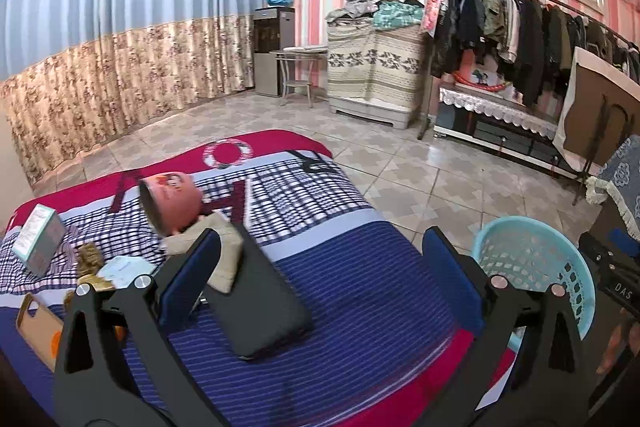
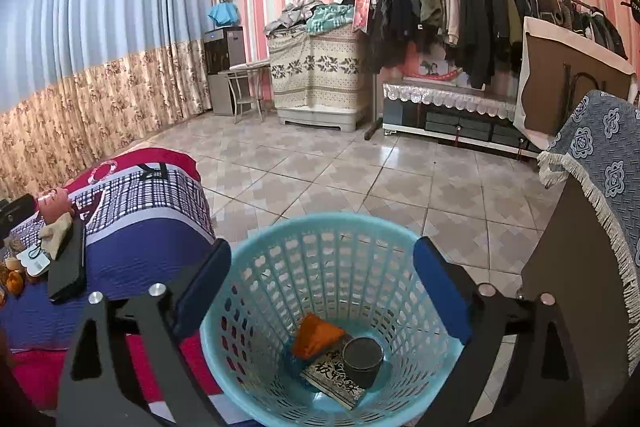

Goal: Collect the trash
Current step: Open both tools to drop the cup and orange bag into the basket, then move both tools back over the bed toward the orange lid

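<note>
A light blue plastic basket (image 2: 332,291) stands on the floor beside the bed; it also shows in the left wrist view (image 1: 532,259). Inside lie an orange wrapper (image 2: 316,337), a dark round can (image 2: 362,357) and a printed packet (image 2: 332,381). My right gripper (image 2: 332,291) is open and empty right above the basket's mouth. My left gripper (image 1: 320,275) is open and empty above the bed, over a black flat case (image 1: 260,295). Left of it lie a pink cup (image 1: 172,203) on its side, a beige cloth (image 1: 220,255), a small box (image 1: 38,245), a white mask (image 1: 124,269) and brown scraps (image 1: 90,259).
The bed (image 1: 360,279) has a blue, checked and red cover. A phone case (image 1: 36,327) lies at its left edge. A cloth-draped cabinet (image 2: 592,211) stands right of the basket. A clothes rack (image 2: 480,11), a covered chest (image 2: 316,75) and tiled floor (image 2: 340,179) lie beyond.
</note>
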`<action>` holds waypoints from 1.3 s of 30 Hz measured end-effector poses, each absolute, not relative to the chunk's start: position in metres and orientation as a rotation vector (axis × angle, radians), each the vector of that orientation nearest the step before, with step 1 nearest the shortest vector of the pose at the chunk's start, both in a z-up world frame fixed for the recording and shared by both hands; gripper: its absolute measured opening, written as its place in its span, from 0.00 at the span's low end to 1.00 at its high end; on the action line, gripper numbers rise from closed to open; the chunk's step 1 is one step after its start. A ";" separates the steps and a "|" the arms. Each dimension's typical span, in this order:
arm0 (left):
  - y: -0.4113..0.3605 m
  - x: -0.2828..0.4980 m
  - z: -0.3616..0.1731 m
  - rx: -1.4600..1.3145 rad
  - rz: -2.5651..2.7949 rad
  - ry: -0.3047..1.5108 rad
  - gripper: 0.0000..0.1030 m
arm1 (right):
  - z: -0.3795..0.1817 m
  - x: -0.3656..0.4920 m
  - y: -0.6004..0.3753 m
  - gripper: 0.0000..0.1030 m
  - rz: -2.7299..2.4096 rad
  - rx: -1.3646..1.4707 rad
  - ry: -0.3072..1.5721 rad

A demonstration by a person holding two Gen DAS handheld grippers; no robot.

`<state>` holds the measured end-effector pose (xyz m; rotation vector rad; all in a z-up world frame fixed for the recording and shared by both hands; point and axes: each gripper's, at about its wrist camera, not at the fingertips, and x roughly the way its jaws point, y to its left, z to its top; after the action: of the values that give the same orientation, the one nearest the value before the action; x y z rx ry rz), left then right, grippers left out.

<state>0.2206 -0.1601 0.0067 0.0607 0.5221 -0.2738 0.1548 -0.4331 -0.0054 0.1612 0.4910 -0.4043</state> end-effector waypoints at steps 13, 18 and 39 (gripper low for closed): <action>-0.088 0.201 0.006 0.060 -0.168 0.514 0.95 | -0.002 0.162 -0.406 0.95 -0.366 0.131 0.491; -0.053 0.194 0.001 0.052 -0.119 0.531 0.95 | -0.002 0.169 -0.386 0.95 -0.320 0.108 0.504; 0.073 0.174 -0.050 0.008 0.065 0.606 0.95 | -0.012 0.187 -0.279 0.96 -0.064 0.043 0.508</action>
<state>0.1744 0.0732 -0.0497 0.0083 0.6056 0.0646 0.1874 -0.2795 -0.0124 0.0432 0.5076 -0.0637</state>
